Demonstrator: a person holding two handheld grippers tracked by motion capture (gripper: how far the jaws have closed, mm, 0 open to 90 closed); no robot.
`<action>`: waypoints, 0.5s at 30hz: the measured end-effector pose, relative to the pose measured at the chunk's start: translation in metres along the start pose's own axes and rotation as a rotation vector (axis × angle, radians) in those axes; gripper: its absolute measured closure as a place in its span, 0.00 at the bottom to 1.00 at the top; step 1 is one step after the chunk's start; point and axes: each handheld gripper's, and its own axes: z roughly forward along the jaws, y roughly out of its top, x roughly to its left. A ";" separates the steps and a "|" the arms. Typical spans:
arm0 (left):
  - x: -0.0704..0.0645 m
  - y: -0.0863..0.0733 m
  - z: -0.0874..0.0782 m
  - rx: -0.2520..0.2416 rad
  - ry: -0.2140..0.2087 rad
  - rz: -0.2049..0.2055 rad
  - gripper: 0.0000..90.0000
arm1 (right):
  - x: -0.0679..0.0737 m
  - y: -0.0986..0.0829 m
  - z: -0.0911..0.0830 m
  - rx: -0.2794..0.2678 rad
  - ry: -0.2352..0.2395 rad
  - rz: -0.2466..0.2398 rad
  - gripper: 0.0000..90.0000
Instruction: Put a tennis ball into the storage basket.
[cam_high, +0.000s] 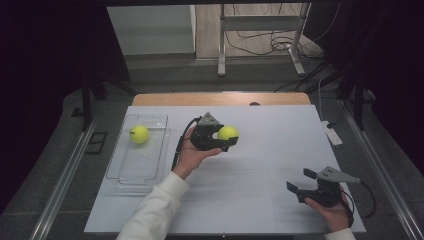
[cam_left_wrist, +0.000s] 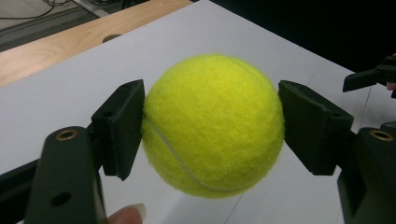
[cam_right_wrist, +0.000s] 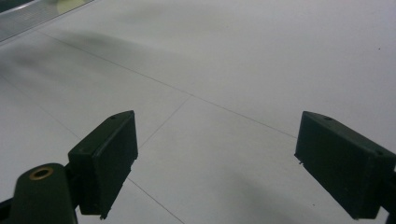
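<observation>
The left gripper's (cam_left_wrist: 212, 123) fingers (cam_left_wrist: 122, 126) pinch a ball (cam_left_wrist: 214, 125) across its widest part, one pad flat on each side, so the round felt cannot roll out of the hold. From the left gripper view the ball seems lifted a little off the desk (cam_left_wrist: 70, 79), though the gap under it is hard to judge from that angle. In the high view this ball (cam_high: 228, 132) sits in the left gripper (cam_high: 220, 136) to the right of the clear tray (cam_high: 125, 172), well apart from it, with the hand turned so the fingers point away from the tray. That suggests the ball has been picked from the open desk and is due to go into the tray.

A second ball (cam_high: 139, 134) lies inside the tray near its far end, touching the floor of it and leaving the near part free for another.

The right gripper (cam_high: 302, 180) rests low on the desk (cam_high: 270, 130) far to the right of the tray and nearer the person than it. Its fingers (cam_right_wrist: 107, 158) are spread wide with nothing between them, only bare desk ahead. It looks parked there to stay out of the left arm's path towards the tray.

The next move likely calls for swinging the ball left over the tray's rim and letting go low, so it does not bounce out.
</observation>
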 end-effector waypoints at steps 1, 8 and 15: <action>0.000 0.000 0.000 -0.001 0.000 -0.001 0.30 | 0.000 0.000 0.000 -0.001 0.001 0.002 0.15; 0.000 -0.001 -0.006 -0.012 0.000 -0.001 0.30 | 0.000 0.000 0.000 0.000 -0.001 0.000 0.15; 0.002 -0.003 -0.012 -0.024 0.006 -0.008 0.30 | 0.000 0.000 0.000 0.000 -0.002 0.001 0.15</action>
